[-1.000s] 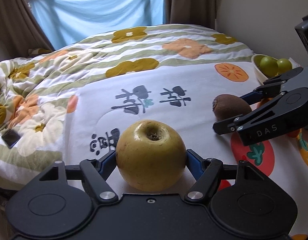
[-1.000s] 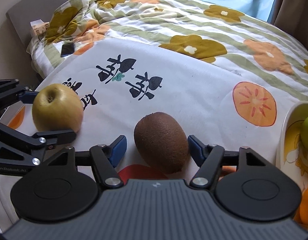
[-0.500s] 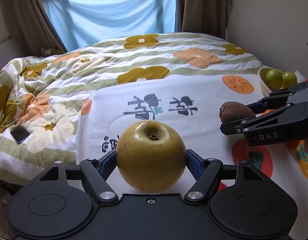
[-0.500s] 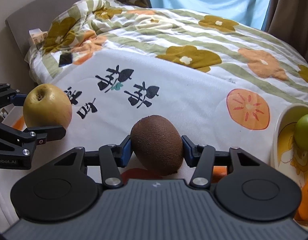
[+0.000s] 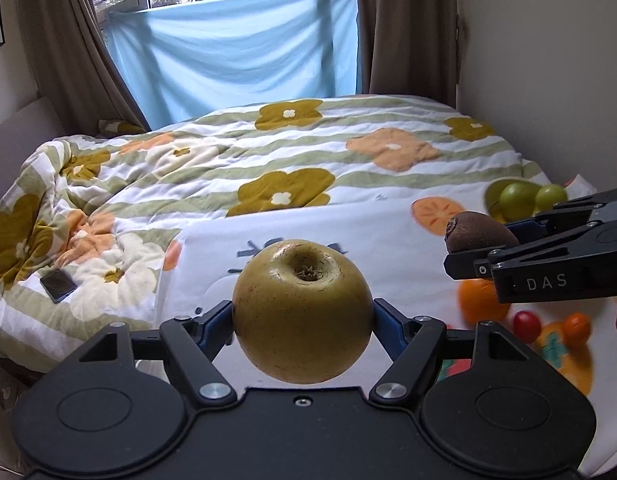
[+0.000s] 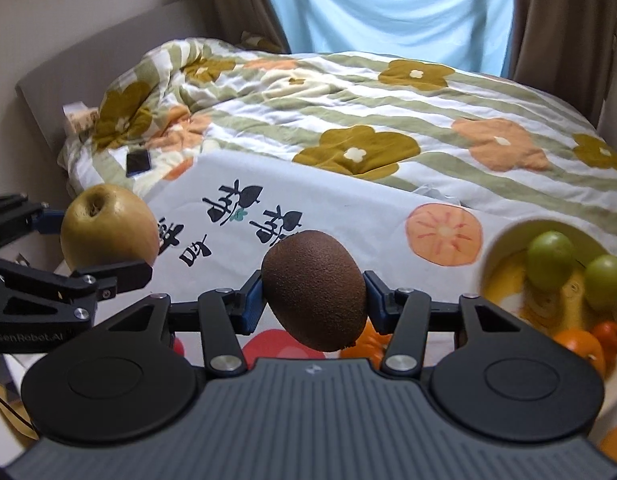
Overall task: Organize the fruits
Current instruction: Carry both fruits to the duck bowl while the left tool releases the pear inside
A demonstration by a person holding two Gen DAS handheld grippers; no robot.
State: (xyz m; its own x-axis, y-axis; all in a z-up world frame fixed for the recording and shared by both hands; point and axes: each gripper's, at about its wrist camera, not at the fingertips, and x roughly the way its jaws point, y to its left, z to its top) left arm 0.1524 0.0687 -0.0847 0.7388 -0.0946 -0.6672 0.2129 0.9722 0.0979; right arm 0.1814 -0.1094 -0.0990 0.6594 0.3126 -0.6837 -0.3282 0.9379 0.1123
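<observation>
- clearly, the left gripper (image 5: 303,316) was clamped on a yellow-green pear (image 5: 303,310), blue pads pressed to both its sides, the fruit held clear above the white printed cloth (image 5: 212,248)
- the right gripper (image 6: 313,292) was closed around a brown kiwi (image 6: 314,290), also held above the cloth
- a bowl (image 6: 504,236) sat to the right, with two green fruits (image 6: 550,254) and an orange (image 6: 578,344) inside
- a phone (image 6: 138,162) lay on the flowered quilt (image 6: 388,96), well apart from the fruit
</observation>
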